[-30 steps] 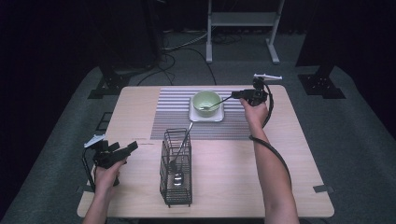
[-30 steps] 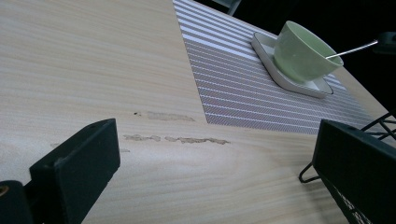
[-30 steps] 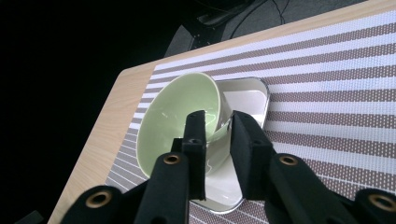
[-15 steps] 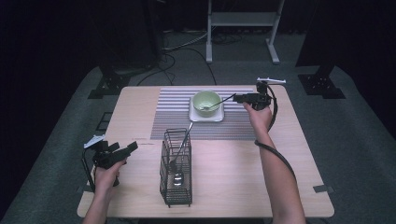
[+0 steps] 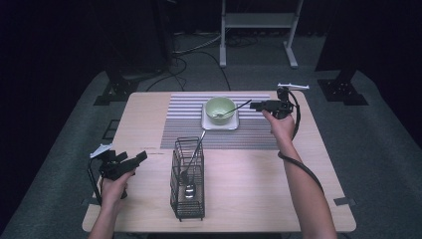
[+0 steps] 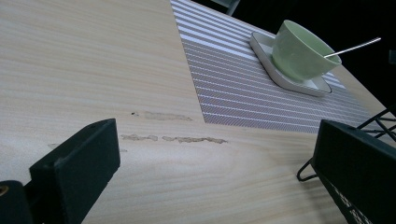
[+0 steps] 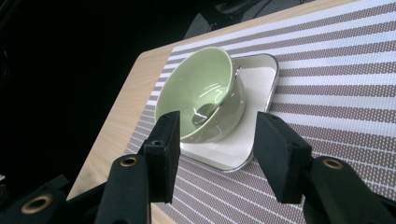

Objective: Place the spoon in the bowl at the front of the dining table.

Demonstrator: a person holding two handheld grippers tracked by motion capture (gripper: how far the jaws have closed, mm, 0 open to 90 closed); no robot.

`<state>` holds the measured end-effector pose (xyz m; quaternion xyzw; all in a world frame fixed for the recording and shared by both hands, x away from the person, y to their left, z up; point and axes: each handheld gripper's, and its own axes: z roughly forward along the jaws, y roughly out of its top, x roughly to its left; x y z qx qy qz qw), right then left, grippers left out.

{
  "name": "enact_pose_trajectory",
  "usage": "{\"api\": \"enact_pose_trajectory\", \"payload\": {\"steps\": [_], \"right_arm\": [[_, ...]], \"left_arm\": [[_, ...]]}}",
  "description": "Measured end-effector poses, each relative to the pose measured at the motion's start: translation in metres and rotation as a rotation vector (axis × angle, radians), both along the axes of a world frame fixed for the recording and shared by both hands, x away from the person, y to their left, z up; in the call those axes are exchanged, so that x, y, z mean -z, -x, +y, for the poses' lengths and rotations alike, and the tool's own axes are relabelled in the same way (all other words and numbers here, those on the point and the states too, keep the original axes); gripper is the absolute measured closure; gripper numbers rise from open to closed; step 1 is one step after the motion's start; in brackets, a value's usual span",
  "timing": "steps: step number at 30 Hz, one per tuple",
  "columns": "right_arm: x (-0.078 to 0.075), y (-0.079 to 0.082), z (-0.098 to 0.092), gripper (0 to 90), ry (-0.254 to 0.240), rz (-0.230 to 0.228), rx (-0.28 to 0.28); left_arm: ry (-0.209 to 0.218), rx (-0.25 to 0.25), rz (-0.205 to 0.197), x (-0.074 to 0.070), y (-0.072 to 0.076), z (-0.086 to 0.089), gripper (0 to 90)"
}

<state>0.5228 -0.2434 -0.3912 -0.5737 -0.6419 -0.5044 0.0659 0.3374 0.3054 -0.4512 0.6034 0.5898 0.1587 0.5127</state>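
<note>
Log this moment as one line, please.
right gripper: open, by bowl | spoon: in bowl | left gripper: open, idle | rack: holds utensil

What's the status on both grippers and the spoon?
Both grippers open: left gripper idle near table edge, right gripper off the spoon. Spoon resting in green bowl. Nothing in the way.

Count of things on the table

There were one bowl (image 5: 220, 108), one plate (image 5: 219, 123), two spoons (image 5: 234, 109) (image 5: 192, 158), one basket (image 5: 187, 196), one mat (image 5: 184, 128).
</note>
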Motion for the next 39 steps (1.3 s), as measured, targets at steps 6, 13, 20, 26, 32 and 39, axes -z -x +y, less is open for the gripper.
{"api": "enact_pose_trajectory", "payload": {"steps": [6,13,20,26,32,39], "right_arm": [[0.000,0.005,0.000,42.8,0.011,0.009,-0.035],[0.004,0.011,0.005,38.5,0.049,0.016,-0.071],[0.009,0.017,0.006,35.5,0.053,0.018,-0.093],[0.013,0.021,0.005,32.5,0.058,0.023,-0.106],[0.015,0.026,0.005,30.1,0.059,0.020,-0.122],[0.016,0.033,0.007,27.1,0.050,0.015,-0.150]], "left_arm": [[-0.003,0.002,0.000,0.000,0.000,-0.001,0.0],[-0.005,0.004,0.002,0.000,0.000,-0.001,0.0],[-0.004,0.003,0.001,0.000,0.000,-0.002,0.0],[-0.005,0.005,0.003,0.001,-0.001,-0.003,0.0],[-0.007,0.005,0.003,0.001,0.000,-0.003,0.0],[-0.004,0.002,0.001,0.001,0.000,-0.003,0.0]]}}
